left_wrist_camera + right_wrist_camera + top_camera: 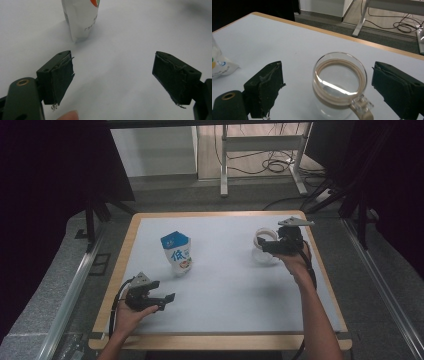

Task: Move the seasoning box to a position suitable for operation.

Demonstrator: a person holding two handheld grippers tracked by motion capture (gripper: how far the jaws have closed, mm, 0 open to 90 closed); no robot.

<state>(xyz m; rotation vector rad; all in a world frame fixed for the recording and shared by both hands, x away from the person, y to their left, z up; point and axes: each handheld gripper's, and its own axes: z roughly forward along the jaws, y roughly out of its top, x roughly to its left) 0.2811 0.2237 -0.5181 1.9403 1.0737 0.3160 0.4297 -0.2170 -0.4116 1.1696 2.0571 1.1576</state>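
A blue and white pouch [176, 252] stands upright left of the table's middle; its lower part [80, 17] rises ahead of my left gripper [113, 77]. That left gripper [162, 301] is open and holds nothing, low over the front left of the table. A clear glass mug [339, 83] with a handle facing the camera sits on the right side of the table [263, 245]. My right gripper [327, 91] is open, its jaws on either side of the mug without touching it. In the high view the right gripper [272, 245] hovers at the mug.
The table has a white top [225, 285] with a wooden rim. Behind it stand a desk frame [260, 155] and loose cables on the floor. Dark curtains hang at both sides.
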